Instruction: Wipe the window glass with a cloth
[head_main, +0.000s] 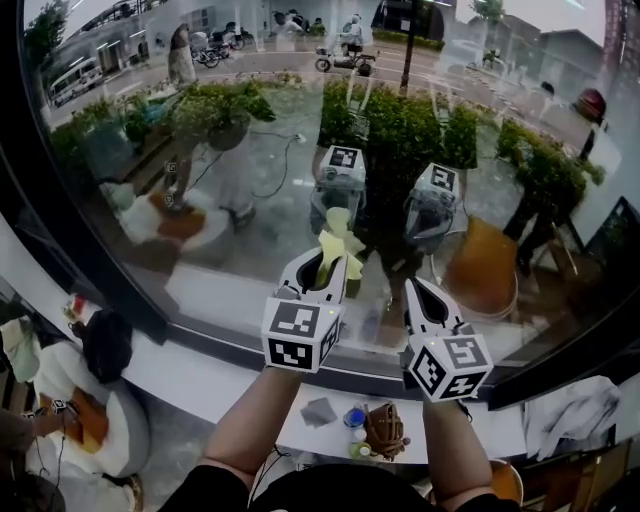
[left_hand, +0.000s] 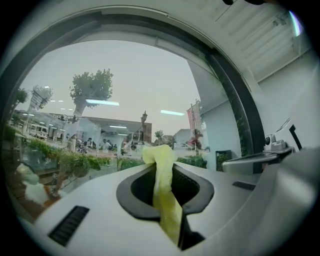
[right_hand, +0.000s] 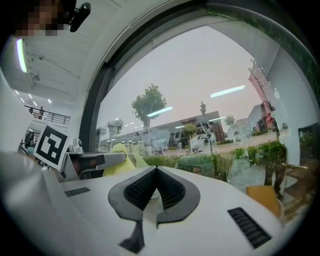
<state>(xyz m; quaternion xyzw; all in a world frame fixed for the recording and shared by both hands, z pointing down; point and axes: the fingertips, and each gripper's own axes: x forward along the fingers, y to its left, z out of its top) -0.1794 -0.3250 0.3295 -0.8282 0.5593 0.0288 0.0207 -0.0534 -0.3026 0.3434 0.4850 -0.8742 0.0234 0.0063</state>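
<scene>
The left gripper (head_main: 322, 268) pinches a yellow cloth (head_main: 338, 240) between its jaws. The strip runs lengthwise along them, and its crumpled end sticks out past the tips, up toward the window glass (head_main: 270, 190). Just beside it, the right gripper (head_main: 428, 295) is pressed together on nothing. Below both lies the white sill (head_main: 190, 375) — the dark window frame (head_main: 90, 260) curves at left.

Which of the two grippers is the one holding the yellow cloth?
The left gripper: its jaws pinch the yellow cloth, which sticks out toward the window glass. The right gripper beside it has its jaws together with nothing between them.
</scene>
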